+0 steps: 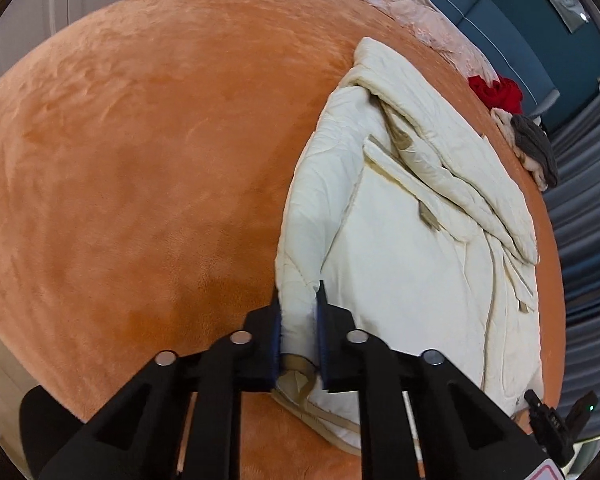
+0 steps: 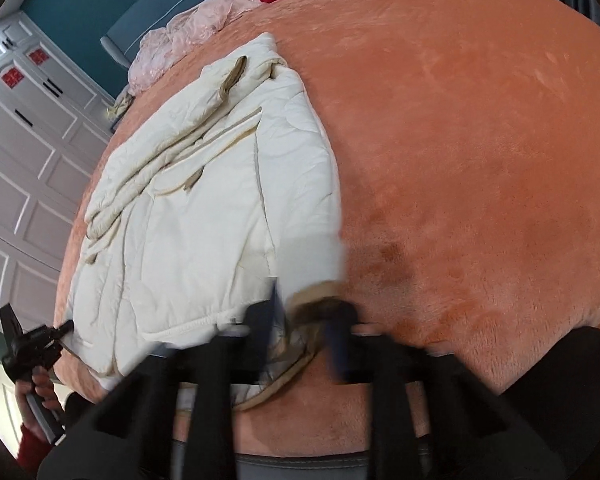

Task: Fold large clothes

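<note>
A large cream quilted garment (image 1: pixel 400 240) with tan trim lies spread on the orange plush bed cover (image 1: pixel 140 160). My left gripper (image 1: pixel 298 320) is shut on its near left corner, with cream fabric pinched between the blue pads. In the right wrist view the same garment (image 2: pixel 188 220) fills the left centre. My right gripper (image 2: pixel 304 316), blurred, is shut on the garment's near right corner with the tan hem. The left gripper (image 2: pixel 62 330), held by a hand with a red sleeve, shows at the far left, at the garment's other near corner.
Pink ruffled bedding (image 1: pixel 412 12), a red garment (image 1: pixel 496 92) and a grey knit piece (image 1: pixel 536 148) lie along the bed's far edge. A teal headboard (image 2: pixel 140 12) and white wardrobe doors (image 2: pixel 24 140) stand beyond. Orange cover (image 2: pixel 480 160) stretches wide beside the garment.
</note>
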`<action>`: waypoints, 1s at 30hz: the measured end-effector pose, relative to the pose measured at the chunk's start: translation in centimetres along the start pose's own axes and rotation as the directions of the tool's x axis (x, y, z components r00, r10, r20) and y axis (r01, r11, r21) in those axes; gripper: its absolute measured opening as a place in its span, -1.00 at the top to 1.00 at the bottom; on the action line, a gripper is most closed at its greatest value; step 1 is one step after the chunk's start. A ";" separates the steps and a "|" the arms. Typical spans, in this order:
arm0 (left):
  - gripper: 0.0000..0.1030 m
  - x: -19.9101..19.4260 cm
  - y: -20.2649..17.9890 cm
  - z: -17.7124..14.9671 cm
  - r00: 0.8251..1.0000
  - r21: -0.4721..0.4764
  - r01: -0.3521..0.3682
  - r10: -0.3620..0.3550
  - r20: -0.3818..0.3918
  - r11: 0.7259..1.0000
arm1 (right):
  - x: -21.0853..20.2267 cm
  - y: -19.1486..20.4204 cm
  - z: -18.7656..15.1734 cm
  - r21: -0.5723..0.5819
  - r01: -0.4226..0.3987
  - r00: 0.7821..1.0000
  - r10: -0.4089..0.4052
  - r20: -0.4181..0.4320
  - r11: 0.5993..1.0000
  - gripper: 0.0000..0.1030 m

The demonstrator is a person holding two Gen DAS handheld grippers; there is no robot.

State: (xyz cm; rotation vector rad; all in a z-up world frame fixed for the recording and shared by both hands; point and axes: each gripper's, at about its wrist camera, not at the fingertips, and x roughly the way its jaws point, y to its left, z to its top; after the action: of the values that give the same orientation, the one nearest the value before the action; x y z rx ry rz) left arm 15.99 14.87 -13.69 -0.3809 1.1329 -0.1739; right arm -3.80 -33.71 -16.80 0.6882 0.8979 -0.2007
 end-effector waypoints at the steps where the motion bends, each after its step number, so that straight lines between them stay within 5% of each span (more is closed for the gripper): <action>1: 0.86 -0.4 -0.2 0.0 1.000 0.010 -0.004 0.004 0.005 1.000 | -0.4 0.3 0.1 -0.008 -0.004 1.000 0.004 0.011 1.000 0.89; 10: 0.89 -6.5 -2.0 -0.7 0.997 0.080 0.036 -0.042 0.071 0.996 | -5.6 2.3 -1.1 -0.147 0.007 0.999 0.001 0.053 0.989 0.94; 18: 0.89 -13.6 -1.0 -8.3 0.998 0.239 -0.031 0.042 -0.040 0.971 | -12.9 2.2 -7.8 -0.410 0.034 0.983 -0.103 -0.149 0.911 0.94; 25: 0.89 -17.5 1.5 -14.1 0.991 0.174 -0.062 0.081 -0.106 0.983 | -17.2 1.7 -12.9 -0.391 0.017 0.966 -0.117 -0.233 0.920 0.94; 30: 0.90 -18.1 1.9 -15.3 0.991 0.146 -0.081 0.096 -0.097 0.986 | -17.4 1.2 -12.8 -0.339 0.013 0.975 -0.088 -0.205 0.941 0.94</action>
State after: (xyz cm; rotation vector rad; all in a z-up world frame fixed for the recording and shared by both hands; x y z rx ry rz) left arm -5.60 19.30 -4.72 -0.1958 1.2297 -0.1967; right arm -22.44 -26.82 -8.24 0.3721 1.1296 -0.0141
